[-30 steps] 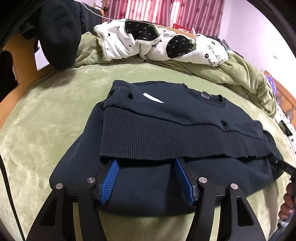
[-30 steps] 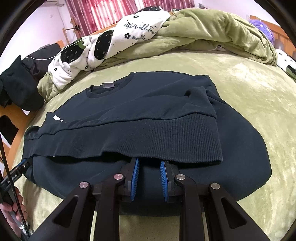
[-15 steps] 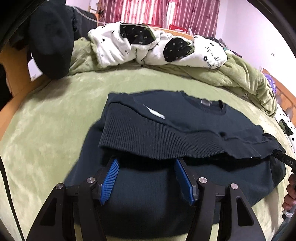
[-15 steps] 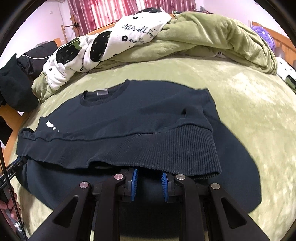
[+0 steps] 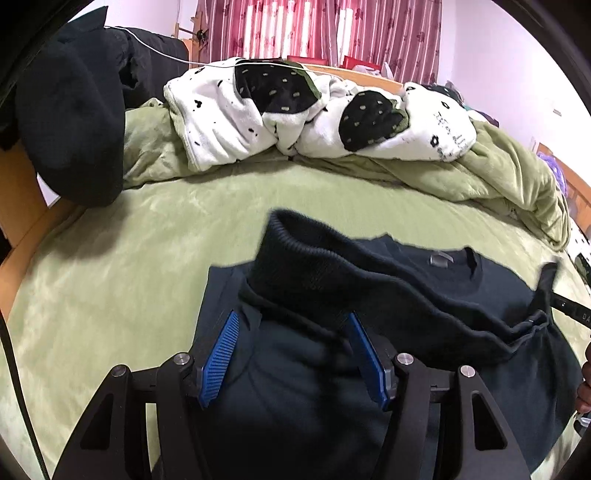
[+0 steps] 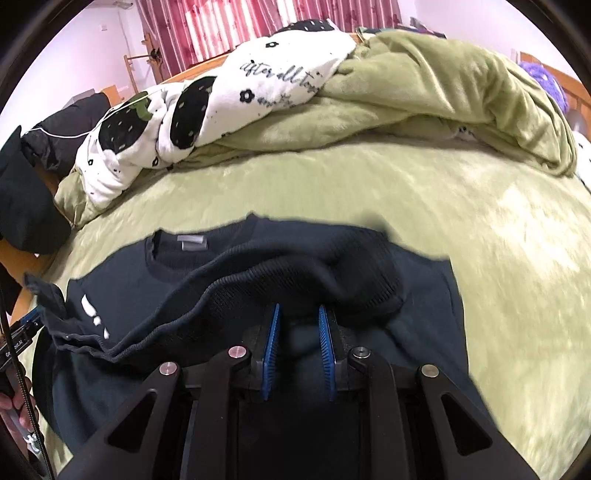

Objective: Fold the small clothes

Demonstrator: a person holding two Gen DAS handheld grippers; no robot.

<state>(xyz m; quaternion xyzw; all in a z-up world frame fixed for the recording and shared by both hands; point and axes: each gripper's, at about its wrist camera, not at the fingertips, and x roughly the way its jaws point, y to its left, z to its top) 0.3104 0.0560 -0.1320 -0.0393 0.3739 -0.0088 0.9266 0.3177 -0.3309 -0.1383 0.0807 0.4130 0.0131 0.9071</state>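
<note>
Dark navy sweatshirt [image 5: 424, 295], hem lifted

A dark navy sweatshirt [image 5: 424, 295] was seen, with a small grey neck label [image 6: 192, 242] and white chest marks [image 6: 94, 314]. Blue ribbed pads [image 5: 218, 360] were noted on the black left gripper [image 5: 295, 354], likewise on the right gripper [image 6: 297, 350]. Pale green bedding [image 6: 406, 192] was recorded. A white blanket [image 5: 314, 114] was patterned with black spotted patches and black flowers. Curtains [image 5: 317, 33] were striped red and pink.

Sweatshirt [image 5: 424, 295] hem blurred, fingertips [image 6: 275, 314] covered
</note>
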